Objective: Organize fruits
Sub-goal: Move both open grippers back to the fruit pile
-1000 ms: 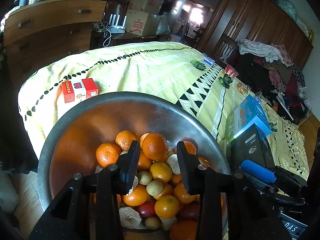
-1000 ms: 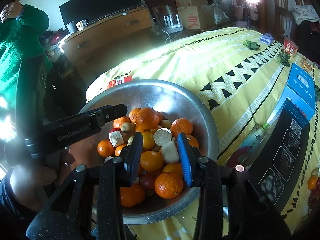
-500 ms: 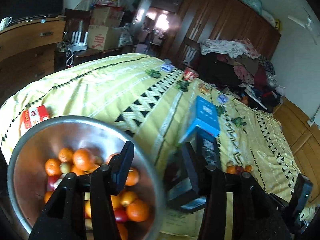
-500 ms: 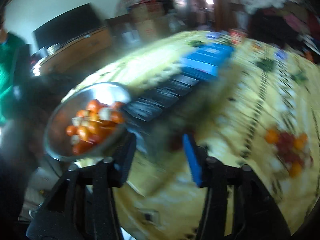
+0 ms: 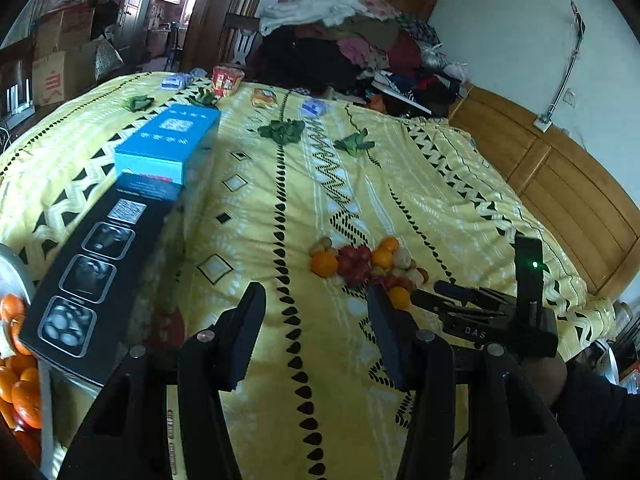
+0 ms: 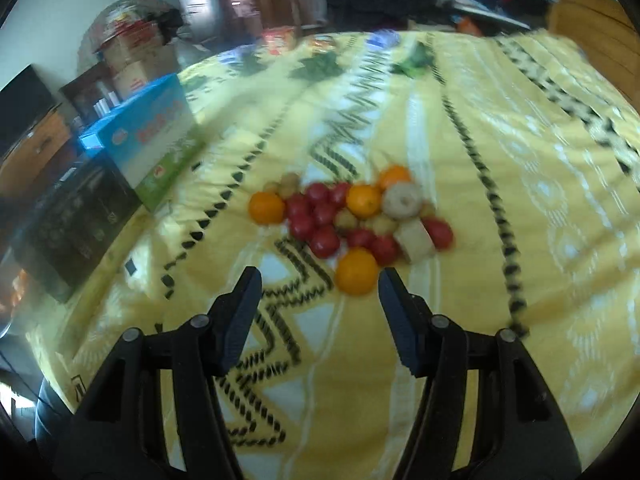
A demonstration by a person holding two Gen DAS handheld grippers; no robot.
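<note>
A loose pile of fruit (image 6: 348, 216) lies on the yellow bedspread (image 6: 500, 160): oranges, small red fruits, pale round ones and cut white pieces. It also shows in the left wrist view (image 5: 360, 264). My right gripper (image 6: 318, 284) is open and empty, just short of the nearest orange (image 6: 356, 271). My left gripper (image 5: 316, 300) is open and empty, above the bedspread, left of the pile. The right gripper's body (image 5: 492, 316) shows at the right of the left wrist view. The metal bowl (image 5: 16, 268) with oranges (image 5: 20, 376) sits at the far left edge.
A black box (image 5: 96, 264) and a blue box (image 5: 170, 142) lie on the bed between bowl and pile. Green leaf decorations (image 5: 282, 131), a red cup (image 5: 227, 78) and small packets lie farther back. Clothes are piled behind; a wooden headboard (image 5: 560, 184) stands right.
Both grippers swung right, away from the metal bowl, and now face the fruit pile on the bedspread. Both jaws stand wider open than a second ago.
</note>
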